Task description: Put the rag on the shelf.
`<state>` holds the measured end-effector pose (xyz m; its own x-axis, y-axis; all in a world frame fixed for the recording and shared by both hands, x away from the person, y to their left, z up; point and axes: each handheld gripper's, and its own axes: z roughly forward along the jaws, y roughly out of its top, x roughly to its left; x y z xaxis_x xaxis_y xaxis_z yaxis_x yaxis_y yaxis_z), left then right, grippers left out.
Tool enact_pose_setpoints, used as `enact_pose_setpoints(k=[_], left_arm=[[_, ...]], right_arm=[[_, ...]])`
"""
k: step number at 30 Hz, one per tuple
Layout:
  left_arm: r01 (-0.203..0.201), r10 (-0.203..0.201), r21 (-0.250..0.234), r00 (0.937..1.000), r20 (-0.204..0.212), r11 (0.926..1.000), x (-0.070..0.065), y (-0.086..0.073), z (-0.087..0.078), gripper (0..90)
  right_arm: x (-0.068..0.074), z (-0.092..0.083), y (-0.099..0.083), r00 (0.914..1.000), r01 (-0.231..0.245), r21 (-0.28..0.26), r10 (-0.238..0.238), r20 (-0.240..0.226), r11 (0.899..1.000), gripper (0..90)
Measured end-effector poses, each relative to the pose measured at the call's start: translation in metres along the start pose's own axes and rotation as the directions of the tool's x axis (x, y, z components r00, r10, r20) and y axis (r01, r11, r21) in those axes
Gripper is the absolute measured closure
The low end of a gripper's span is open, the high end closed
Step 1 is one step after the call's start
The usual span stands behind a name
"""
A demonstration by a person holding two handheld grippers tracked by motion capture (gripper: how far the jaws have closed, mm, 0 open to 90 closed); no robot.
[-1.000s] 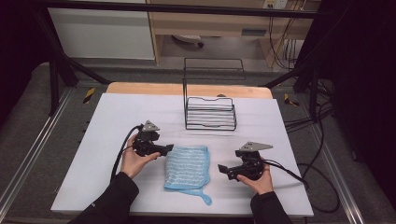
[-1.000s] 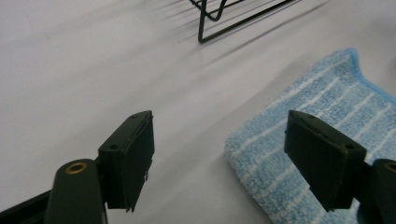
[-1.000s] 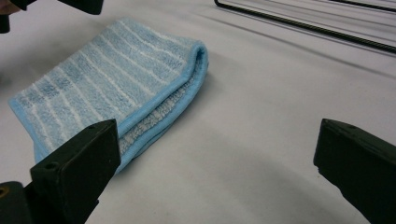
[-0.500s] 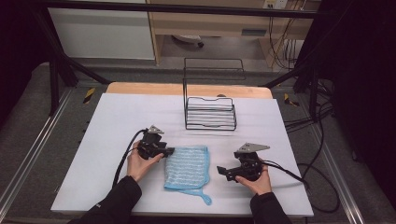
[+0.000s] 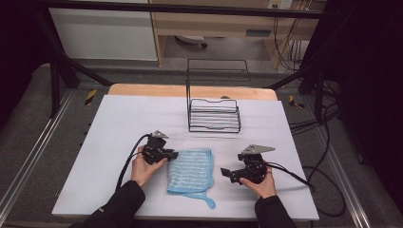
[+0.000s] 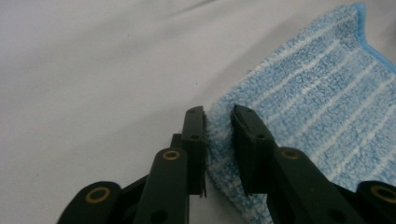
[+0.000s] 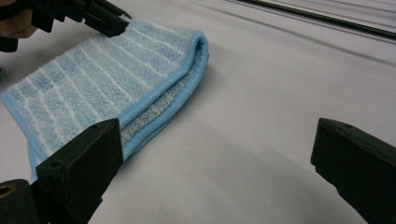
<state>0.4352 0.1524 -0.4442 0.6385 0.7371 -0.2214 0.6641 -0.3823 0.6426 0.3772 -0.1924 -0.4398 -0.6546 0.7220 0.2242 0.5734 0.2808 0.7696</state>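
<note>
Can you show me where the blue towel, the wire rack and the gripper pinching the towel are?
blue towel [image 5: 190,170], high view, middle of the cloth.
wire rack [image 5: 214,116], high view, its slatted shelf.
left gripper [image 6: 218,123], left gripper view, between its fingertips.

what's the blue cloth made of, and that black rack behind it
Blue cloth: looks like microfibre or terry, with a fuzzy looped pile, paler stripes and a smooth stitched blue edge binding; folded double. Black rack: seems to be thin metal wire with a dark coating, judging by its slim, straight, open bars; whether paint or plastic coat, I can't tell.
</note>
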Motion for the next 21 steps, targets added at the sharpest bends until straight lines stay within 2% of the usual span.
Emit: enact_pose_setpoints(k=[7,14,21], left_arm=[[0.006,-0.006,-0.005,0.9999,-0.01,1.0,-0.002,-0.001,0.001,77.5],[-0.007,0.007,-0.004,0.9999,-0.01,1.0,-0.002,-0.001,0.001,77.7],[-0.018,0.018,-0.008,0.9998,-0.01,0.9998,-0.002,-0.001,0.001,77.6]], right_arm=[[-0.001,0.009,0.011,0.9997,-0.026,-0.004,0.026,0.0,1.0,9.0],[0.003,0.035,0.031,0.9997,-0.023,0.017,0.023,0.008,1.0,16.1],[0.0,0.065,0.044,0.9985,-0.055,0.018,0.055,0.007,0.998,27.9]])
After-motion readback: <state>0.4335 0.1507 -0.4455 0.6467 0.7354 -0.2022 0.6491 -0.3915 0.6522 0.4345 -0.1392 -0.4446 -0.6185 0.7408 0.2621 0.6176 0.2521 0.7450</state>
